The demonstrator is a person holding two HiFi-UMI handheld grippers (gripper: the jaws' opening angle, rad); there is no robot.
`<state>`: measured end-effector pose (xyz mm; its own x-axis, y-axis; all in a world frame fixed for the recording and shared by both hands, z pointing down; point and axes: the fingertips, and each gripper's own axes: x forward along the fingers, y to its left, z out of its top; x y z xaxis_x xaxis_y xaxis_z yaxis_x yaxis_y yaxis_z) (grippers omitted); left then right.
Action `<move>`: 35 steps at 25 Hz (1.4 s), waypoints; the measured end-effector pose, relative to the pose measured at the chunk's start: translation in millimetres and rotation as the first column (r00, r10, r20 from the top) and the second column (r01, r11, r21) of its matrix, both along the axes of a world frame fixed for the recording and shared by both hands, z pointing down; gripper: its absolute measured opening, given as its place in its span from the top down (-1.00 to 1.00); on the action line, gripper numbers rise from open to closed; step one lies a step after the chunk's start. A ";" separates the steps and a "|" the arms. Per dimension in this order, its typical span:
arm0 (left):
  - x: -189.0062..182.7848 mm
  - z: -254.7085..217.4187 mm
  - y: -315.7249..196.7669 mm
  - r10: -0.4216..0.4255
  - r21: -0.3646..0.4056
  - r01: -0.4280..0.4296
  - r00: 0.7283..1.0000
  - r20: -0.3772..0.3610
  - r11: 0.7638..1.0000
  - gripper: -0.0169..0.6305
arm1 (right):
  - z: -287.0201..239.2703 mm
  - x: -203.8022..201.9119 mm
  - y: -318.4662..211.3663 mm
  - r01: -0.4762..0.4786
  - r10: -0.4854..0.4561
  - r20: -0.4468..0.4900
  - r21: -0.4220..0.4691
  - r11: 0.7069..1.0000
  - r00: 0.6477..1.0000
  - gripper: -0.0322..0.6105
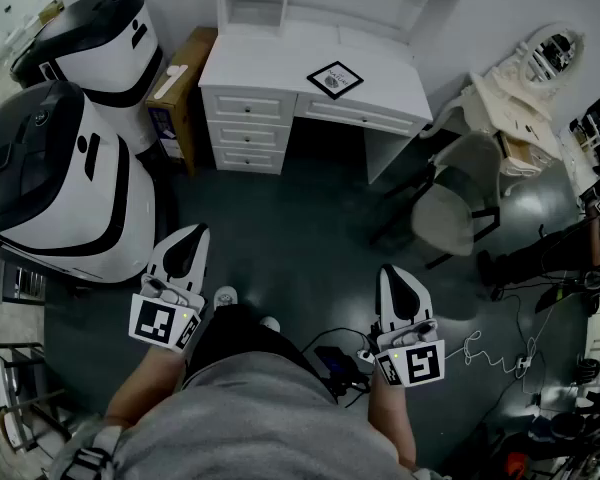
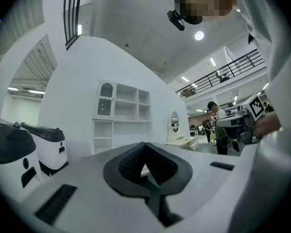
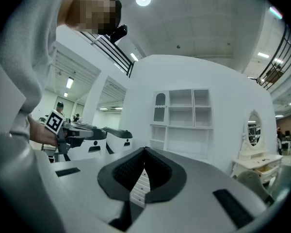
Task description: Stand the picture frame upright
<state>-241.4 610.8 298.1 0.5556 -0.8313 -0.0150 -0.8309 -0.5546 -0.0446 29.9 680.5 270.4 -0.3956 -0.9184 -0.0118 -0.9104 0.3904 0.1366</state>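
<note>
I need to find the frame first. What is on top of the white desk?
A black picture frame lies flat on the white desk, right of centre. A white shelf unit stands along the back. The frame's underside is covered.

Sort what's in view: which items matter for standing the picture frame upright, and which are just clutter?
Job: picture frame, lying flat on the white desk; left hand-held gripper, right hand-held gripper, both shut, empty.

Lying about: chair, cardboard box, two black-and-white machines, vanity mirror, floor cables.
</note>
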 end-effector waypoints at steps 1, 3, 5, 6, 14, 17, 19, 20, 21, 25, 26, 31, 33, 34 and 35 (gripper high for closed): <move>1.6 0.3 -0.1 0.001 -0.001 -0.001 1.000 -0.002 1.000 0.93 | 1.0 1.8 0.0 -0.002 0.002 0.003 -0.004 1.000 1.000 0.82; 4.7 0.7 -0.4 0.003 -0.003 -0.003 1.000 -0.004 1.000 0.93 | 2.7 5.4 -0.3 -0.005 0.005 0.013 -0.009 1.000 1.000 0.82; 7.5 1.0 -0.5 0.005 -0.003 -0.005 1.000 -0.004 1.000 0.93 | 4.5 9.2 -1.1 -0.008 0.008 0.036 -0.016 1.000 0.999 0.82; 8.2 1.2 -0.3 0.006 -0.004 -0.006 1.000 -0.005 1.000 0.93 | 5.7 10.7 -1.8 -0.008 0.009 0.051 -0.020 1.000 0.999 0.82; -2.4 8.6 -10.9 -0.017 -0.026 0.017 1.000 -0.006 1.000 0.93 | 11.4 11.1 -15.3 0.001 0.002 0.088 -0.040 0.999 0.996 0.82; 1.9 9.4 -19.4 -0.014 -0.030 0.014 1.000 -0.010 0.999 0.93 | 12.1 17.7 -22.6 -0.003 0.009 0.125 -0.048 0.999 0.992 0.82; 6.1 10.2 -27.7 -0.007 -0.032 0.006 1.000 -0.008 0.999 0.93 | 10.8 21.4 -30.7 -0.004 0.011 0.152 -0.047 0.999 0.988 0.82; 7.4 11.2 -32.7 -0.004 -0.033 0.003 1.000 -0.007 0.999 0.93 | 10.6 22.2 -35.6 -0.005 0.012 0.158 -0.046 0.999 0.987 0.82; 8.5 12.4 -38.1 -0.001 -0.034 0.001 1.000 -0.006 0.999 0.93 | 10.4 22.5 -40.7 -0.007 0.014 0.158 -0.044 0.999 0.987 0.82; 15.0 16.3 -64.0 0.008 -0.040 -0.008 1.000 -0.016 0.999 0.93 | 9.5 26.2 -62.3 -0.013 0.020 0.153 -0.047 0.999 0.988 0.82; 17.5 15.7 -72.4 0.011 -0.040 -0.012 1.000 -0.018 0.999 0.93 | 9.0 27.7 -69.0 -0.014 0.022 0.154 -0.050 0.999 0.988 0.82; 29.6 7.7 -117.3 0.029 -0.021 -0.030 0.999 -0.027 0.999 0.93 | 4.9 36.0 -107.0 -0.027 0.034 0.158 -0.047 0.999 0.987 0.82; 33.5 7.7 -134.2 0.037 -0.023 -0.038 0.999 -0.029 0.999 0.93 | 4.4 38.2 -123.8 -0.032 0.039 0.166 -0.048 0.998 0.985 0.82; 35.4 8.2 -142.3 0.041 -0.026 -0.042 0.999 -0.028 0.999 0.93 | 3.7 38.9 -132.3 -0.033 0.041 0.169 -0.049 0.998 0.985 0.82; 37.3 8.6 -150.6 0.045 -0.030 -0.046 0.999 -0.027 0.999 0.93 | 2.6 39.5 -140.7 -0.034 0.041 0.172 -0.048 0.998 0.984 0.82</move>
<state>-204.2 460.3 306.7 0.5924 -0.8056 -0.0051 -0.8057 -0.5924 -0.0060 69.4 539.8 272.9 -0.3566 -0.9336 -0.0349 -0.9329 0.3578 -0.0406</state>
